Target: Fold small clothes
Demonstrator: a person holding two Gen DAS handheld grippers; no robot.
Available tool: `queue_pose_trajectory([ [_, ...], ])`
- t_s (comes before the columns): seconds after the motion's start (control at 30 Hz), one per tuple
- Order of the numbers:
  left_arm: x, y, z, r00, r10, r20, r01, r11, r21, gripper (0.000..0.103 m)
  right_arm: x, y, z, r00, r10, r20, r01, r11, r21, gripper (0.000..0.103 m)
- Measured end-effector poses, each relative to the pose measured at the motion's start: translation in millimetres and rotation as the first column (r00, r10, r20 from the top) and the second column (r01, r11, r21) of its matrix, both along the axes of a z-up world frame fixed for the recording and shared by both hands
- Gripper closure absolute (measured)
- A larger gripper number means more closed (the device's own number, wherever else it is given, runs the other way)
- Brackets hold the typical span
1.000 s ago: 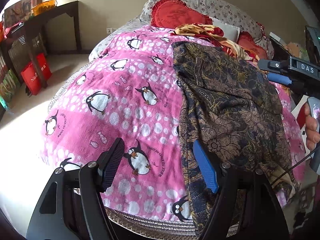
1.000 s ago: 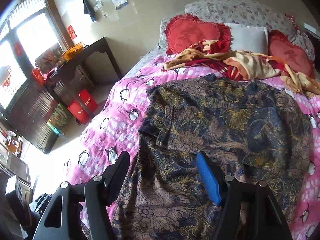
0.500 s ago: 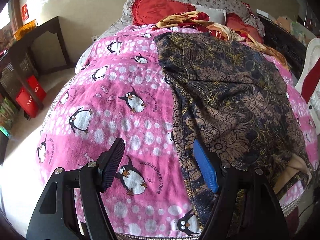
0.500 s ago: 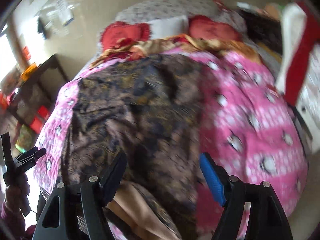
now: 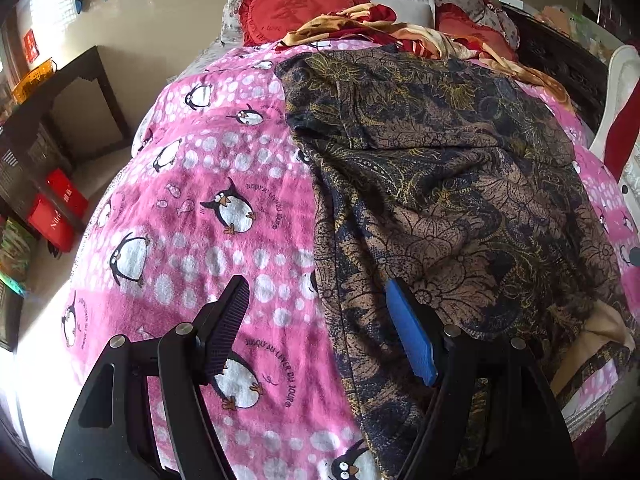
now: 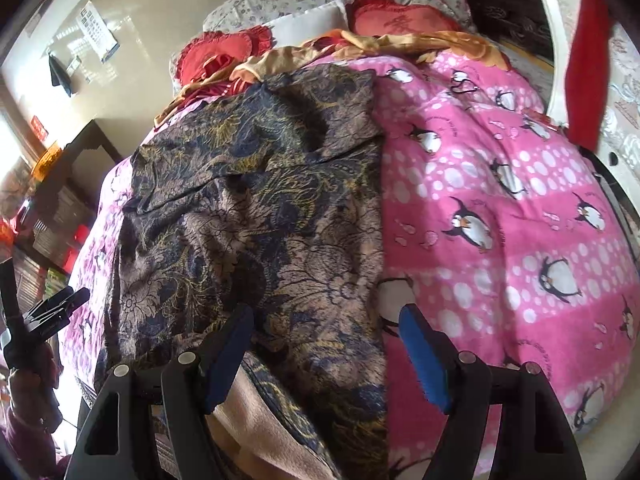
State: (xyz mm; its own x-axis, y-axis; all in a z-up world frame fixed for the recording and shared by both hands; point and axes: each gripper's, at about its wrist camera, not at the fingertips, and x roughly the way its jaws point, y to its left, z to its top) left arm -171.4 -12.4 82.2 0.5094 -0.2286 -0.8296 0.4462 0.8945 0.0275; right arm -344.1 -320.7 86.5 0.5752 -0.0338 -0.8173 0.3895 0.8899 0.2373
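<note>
Dark floral garment (image 5: 440,184) spread on the bed's pink penguin blanket (image 5: 192,208).
My left tool (image 5: 316,320) and right tool (image 6: 326,344) hover wide, empty, at the bed's foot edge.

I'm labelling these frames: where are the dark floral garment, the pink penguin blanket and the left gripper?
dark floral garment (image 5: 460,184): left wrist view, its middle.
pink penguin blanket (image 5: 208,184): left wrist view, bare part left of the garment.
left gripper (image 5: 316,332): left wrist view, midway between fingertips.
</note>
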Motion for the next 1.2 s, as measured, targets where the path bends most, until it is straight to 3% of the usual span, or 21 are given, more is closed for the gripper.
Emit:
queue_pose_trajectory([
  [0.13, 1, 10, -4, 0.994, -0.020, -0.106, 0.011, 0.996, -0.089, 0.031, 11, 11, -1, 0.999, 0.054, -0.009, -0.054, 0.998, -0.018, 0.030],
  [0.3, -10, 20, -9, 0.987, -0.039, -0.153, 0.018, 0.990, -0.137, 0.031, 4, 18, 2, 0.995, 0.087, -0.045, -0.092, 0.989, -0.119, 0.030],
  [0.47, -24, 20, -18, 0.977, -0.080, -0.199, 0.057, 0.991, -0.118, 0.031, -11, -6, -9, 0.997, 0.027, -0.071, -0.030, 0.998, -0.048, 0.030],
  [0.57, -34, 23, -17, 0.976, -0.094, -0.194, 0.072, 0.990, -0.121, 0.031, -25, -4, -1, 0.999, 0.050, 0.007, -0.050, 0.998, 0.024, 0.030],
  [0.7, -40, 22, -21, 0.974, -0.107, -0.198, 0.095, 0.993, -0.071, 0.031, -24, 27, 16, 0.966, 0.188, 0.175, -0.214, 0.966, 0.145, 0.030],
  [0.77, -38, 25, -22, 0.976, -0.084, -0.199, 0.074, 0.995, -0.060, 0.031, -7, 59, 17, 0.927, 0.305, 0.220, -0.344, 0.924, 0.166, 0.030],
  [0.87, -37, 37, -23, 0.967, -0.049, -0.251, 0.023, 0.994, -0.103, 0.031, 22, 119, 6, 0.835, 0.508, 0.212, -0.547, 0.808, 0.219, 0.030],
  [0.93, -41, 45, -23, 0.958, -0.041, -0.282, -0.001, 0.989, -0.146, 0.031, 32, 151, -6, 0.787, 0.589, 0.185, -0.617, 0.748, 0.245, 0.030],
  [1.03, -43, 53, -24, 0.962, -0.004, -0.272, -0.030, 0.992, -0.119, 0.031, 38, 188, -22, 0.713, 0.684, 0.154, -0.699, 0.675, 0.238, 0.030],
  [1.07, -42, 56, -25, 0.963, 0.015, -0.270, -0.047, 0.993, -0.112, 0.031, 38, 202, -25, 0.677, 0.724, 0.131, -0.733, 0.648, 0.208, 0.030],
  [1.2, -34, 72, -25, 0.954, 0.080, -0.290, -0.129, 0.980, -0.154, 0.031, 31, 234, -21, 0.585, 0.806, 0.092, -0.811, 0.585, 0.031, 0.030],
])
